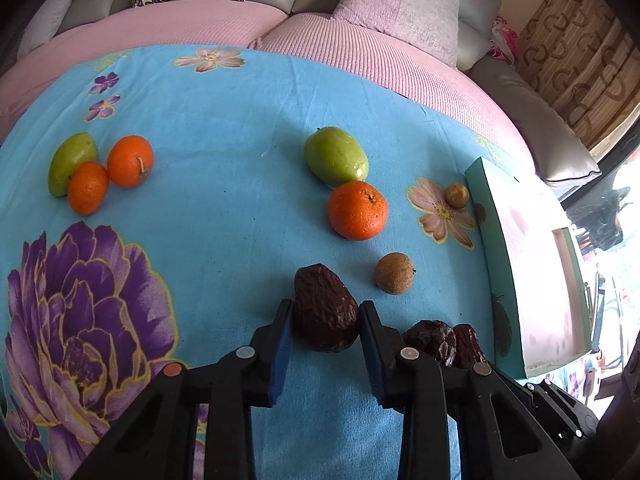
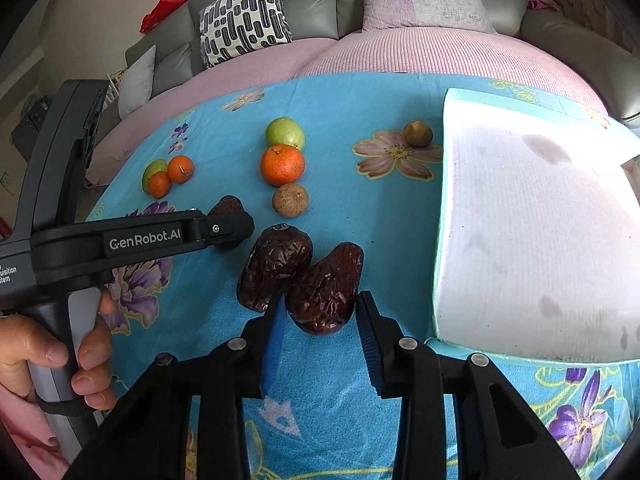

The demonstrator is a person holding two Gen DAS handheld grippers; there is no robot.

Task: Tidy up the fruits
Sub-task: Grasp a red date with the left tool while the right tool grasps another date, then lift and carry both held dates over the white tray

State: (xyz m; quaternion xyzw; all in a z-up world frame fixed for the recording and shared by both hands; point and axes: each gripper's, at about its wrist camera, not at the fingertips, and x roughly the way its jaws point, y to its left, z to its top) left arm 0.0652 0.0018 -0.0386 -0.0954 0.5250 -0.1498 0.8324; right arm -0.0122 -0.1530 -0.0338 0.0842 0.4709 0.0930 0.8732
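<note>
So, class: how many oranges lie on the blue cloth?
3. Two sit at the far left beside a green fruit; one lies mid-cloth. None seems hidden.

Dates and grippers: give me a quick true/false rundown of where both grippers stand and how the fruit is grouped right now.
1. The left gripper straddles a single dark wrinkled date. True.
2. The right gripper holds an orange. False: its open jaws sit around a second date, which lies on the cloth.
3. Two dates lie side by side, touching, in the right wrist view. True: a third date rests against the one between the jaws.
4. The far left cluster is three oranges. False: two oranges and one green fruit.
5. The large orange sits in the box. False: it lies on the blue cloth, next to a green fruit.
</note>
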